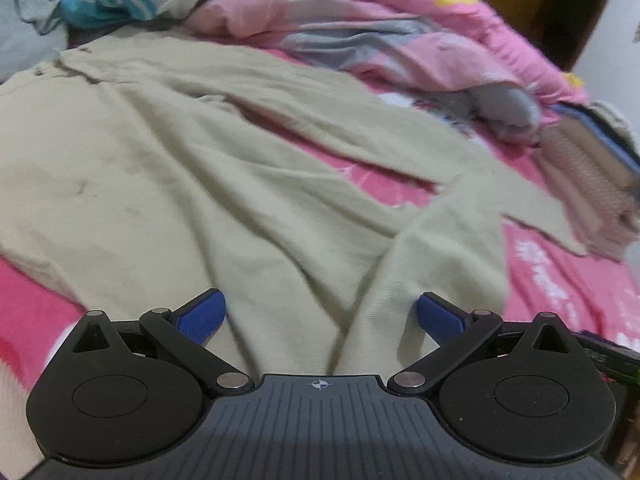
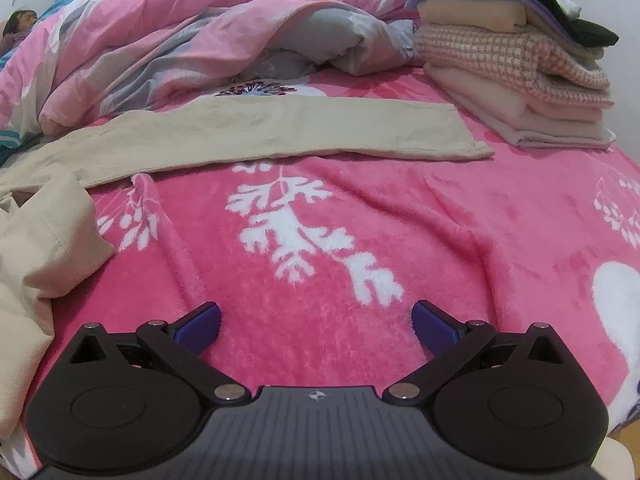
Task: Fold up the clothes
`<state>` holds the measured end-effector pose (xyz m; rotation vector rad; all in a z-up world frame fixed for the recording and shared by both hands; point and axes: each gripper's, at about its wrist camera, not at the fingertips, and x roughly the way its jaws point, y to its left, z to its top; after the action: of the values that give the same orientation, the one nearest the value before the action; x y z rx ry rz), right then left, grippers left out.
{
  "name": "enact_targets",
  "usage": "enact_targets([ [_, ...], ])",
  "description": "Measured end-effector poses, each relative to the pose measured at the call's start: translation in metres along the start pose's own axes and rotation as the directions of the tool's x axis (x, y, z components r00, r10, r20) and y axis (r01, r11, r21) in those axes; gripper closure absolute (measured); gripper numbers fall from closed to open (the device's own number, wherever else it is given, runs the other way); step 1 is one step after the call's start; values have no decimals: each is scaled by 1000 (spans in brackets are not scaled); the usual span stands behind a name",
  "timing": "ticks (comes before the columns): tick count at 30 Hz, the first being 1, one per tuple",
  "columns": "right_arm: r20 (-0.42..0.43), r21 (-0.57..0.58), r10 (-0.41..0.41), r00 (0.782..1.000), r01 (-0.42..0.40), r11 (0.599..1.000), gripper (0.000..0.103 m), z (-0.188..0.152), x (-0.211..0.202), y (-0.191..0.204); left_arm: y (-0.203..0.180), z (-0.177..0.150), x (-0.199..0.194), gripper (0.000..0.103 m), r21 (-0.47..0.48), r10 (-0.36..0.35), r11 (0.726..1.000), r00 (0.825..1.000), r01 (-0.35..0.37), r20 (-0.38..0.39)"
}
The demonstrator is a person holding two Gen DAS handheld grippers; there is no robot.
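A pair of beige trousers (image 1: 168,168) lies spread on a bed covered by a pink fleece blanket (image 2: 460,240) with white leaf prints. In the left wrist view the trousers fill the middle of the frame, one leg running toward 2 o'clock and the other bunched into a fold just ahead of the left tongs (image 1: 320,314). Those tongs are spread wide, blue pads on either side of the fold, nothing pinched. In the right wrist view one leg (image 2: 280,132) lies flat at 12 o'clock, the other crumpled at 9 o'clock. The right tongs (image 2: 316,322) are spread apart over bare blanket. A stack of folded clothes (image 2: 516,60) sits at 2 o'clock. A rumpled pink and grey quilt (image 2: 192,36) lies at 11 o'clock.
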<state>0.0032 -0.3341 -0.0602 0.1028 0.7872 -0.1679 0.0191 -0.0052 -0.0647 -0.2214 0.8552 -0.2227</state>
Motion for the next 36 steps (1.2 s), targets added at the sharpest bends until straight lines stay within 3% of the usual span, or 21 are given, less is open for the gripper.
enact_targets([
  [5,-4,0,-3,1000,3,1000,0,0,0,1,-4,-2,2,0,19,56,998,998,-56,-6],
  [17,33,-13,26,999,-26,1000,0,-7,-3,-2,-13,-4,6,0,79,115,990,993,-114,-16],
  [25,60,-13,58,996,-58,998,0,-12,-7,-6,-8,-3,2,0,70,87,994,996,-87,2],
  [30,76,-8,130,989,-130,992,0,-12,-12,-17,-13,4,-18,0,92,119,987,985,-130,122],
  [36,148,32,213,966,-220,975,0,5,-22,-32,-16,35,-30,0,138,-5,990,959,-36,285],
])
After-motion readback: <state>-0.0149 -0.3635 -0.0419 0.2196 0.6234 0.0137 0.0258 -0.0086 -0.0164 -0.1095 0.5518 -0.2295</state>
